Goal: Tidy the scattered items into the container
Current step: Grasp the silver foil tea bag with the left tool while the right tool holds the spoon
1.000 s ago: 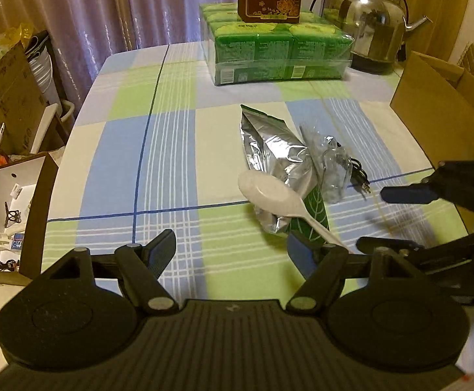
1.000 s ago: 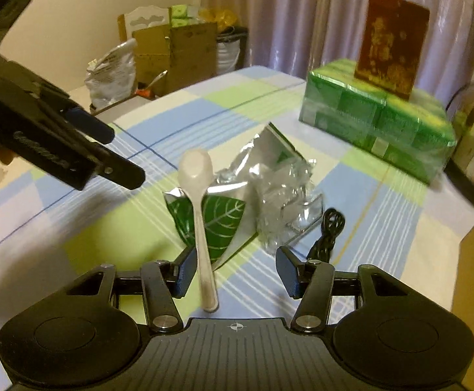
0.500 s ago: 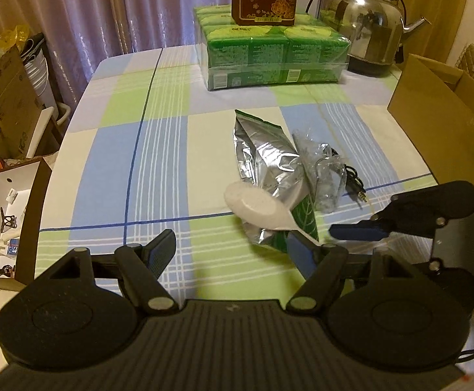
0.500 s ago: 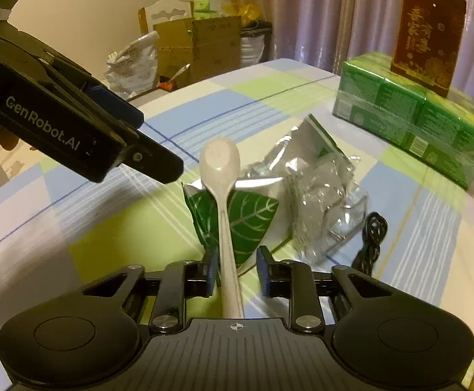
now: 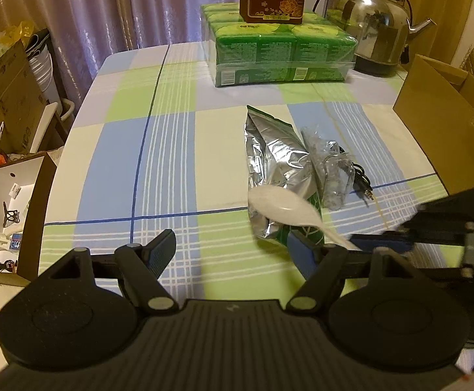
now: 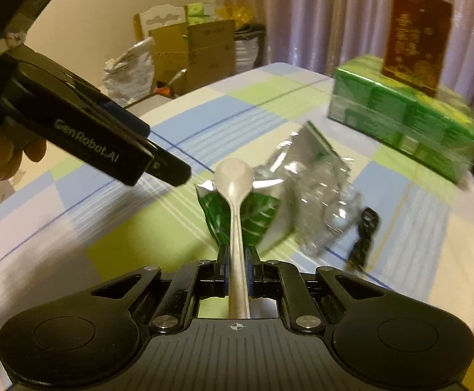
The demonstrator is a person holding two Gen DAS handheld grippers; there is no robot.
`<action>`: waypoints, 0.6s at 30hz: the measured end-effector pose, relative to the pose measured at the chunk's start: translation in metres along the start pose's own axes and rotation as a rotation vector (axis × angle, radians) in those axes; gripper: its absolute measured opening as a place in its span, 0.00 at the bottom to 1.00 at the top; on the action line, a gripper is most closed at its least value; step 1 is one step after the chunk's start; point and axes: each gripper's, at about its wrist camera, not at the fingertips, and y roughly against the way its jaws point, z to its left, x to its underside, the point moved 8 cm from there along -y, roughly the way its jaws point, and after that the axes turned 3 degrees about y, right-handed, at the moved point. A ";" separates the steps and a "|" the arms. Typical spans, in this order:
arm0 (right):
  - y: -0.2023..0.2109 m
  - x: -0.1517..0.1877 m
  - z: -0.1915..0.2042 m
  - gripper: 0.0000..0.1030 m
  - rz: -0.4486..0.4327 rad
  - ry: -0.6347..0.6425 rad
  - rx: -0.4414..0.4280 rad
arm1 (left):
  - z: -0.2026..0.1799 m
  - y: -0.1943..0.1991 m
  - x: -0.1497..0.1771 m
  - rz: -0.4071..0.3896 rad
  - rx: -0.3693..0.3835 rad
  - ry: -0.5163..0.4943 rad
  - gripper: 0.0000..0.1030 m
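Spoon (image 6: pixel 235 215) now clamped by its handle between right gripper (image 6: pixel 236 262) fingers, closed from apart a second earlier; bowl out ahead, above foil pouch (image 6: pixel 246 211). Left gripper (image 5: pixel 230 247) fingers wide apart, empty. Next, likely: cardboard box (image 5: pixel 445 123).

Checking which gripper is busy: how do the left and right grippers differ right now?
The right gripper is shut on the white spoon; the left gripper is open and holds nothing. The right one lifts its load above the table; the left only hovers. Both are black, with blue-padded fingers.
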 end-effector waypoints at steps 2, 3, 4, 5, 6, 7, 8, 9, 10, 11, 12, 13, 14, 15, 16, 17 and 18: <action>0.010 0.006 -0.007 0.06 0.010 -0.027 0.032 | -0.002 -0.001 0.001 0.004 0.011 0.006 0.69; 0.015 0.009 -0.011 0.06 0.012 -0.045 0.049 | -0.004 -0.002 0.001 0.004 0.020 0.006 0.69; 0.021 0.013 -0.015 0.06 0.019 -0.061 0.067 | -0.005 -0.003 0.002 0.006 0.028 0.005 0.69; 0.026 0.018 -0.019 0.06 0.030 -0.075 0.083 | -0.007 -0.005 0.002 0.010 0.035 0.003 0.69; 0.030 0.023 -0.023 0.06 0.043 -0.086 0.097 | -0.009 -0.006 0.002 0.012 0.040 0.001 0.69; 0.035 0.028 -0.027 0.06 0.055 -0.097 0.119 | -0.011 -0.008 0.002 0.013 0.045 0.000 0.69; 0.039 0.033 -0.031 0.06 0.066 -0.109 0.139 | -0.013 -0.009 0.001 0.015 0.050 0.000 0.69; 0.041 0.038 -0.035 0.06 0.083 -0.121 0.156 | -0.015 -0.011 0.001 0.018 0.058 0.000 0.69; 0.043 0.043 -0.038 0.06 0.102 -0.130 0.172 | -0.018 -0.013 0.000 0.020 0.065 0.000 0.69; 0.044 0.047 -0.042 0.06 0.112 -0.136 0.181 | -0.021 -0.015 -0.001 0.022 0.071 -0.001 0.70; 0.043 0.051 -0.045 0.06 0.126 -0.145 0.183 | -0.023 -0.017 -0.002 0.025 0.076 -0.006 0.70; 0.041 0.053 -0.047 0.06 0.134 -0.155 0.179 | -0.027 -0.019 -0.004 0.028 0.078 -0.013 0.70; 0.040 0.054 -0.049 0.07 0.127 -0.168 0.170 | -0.030 -0.022 -0.005 0.032 0.081 -0.021 0.70; 0.039 0.055 -0.052 0.09 0.118 -0.181 0.159 | -0.032 -0.025 -0.007 0.037 0.082 -0.024 0.71; 0.038 0.054 -0.054 0.13 0.116 -0.193 0.154 | -0.034 -0.029 -0.009 0.041 0.082 -0.023 0.72; 0.037 0.054 -0.056 0.28 0.113 -0.201 0.149 | -0.035 -0.033 -0.010 0.045 0.084 -0.022 0.73; 0.037 0.053 -0.057 0.47 0.110 -0.203 0.146 | -0.037 -0.036 -0.011 0.049 0.085 -0.023 0.75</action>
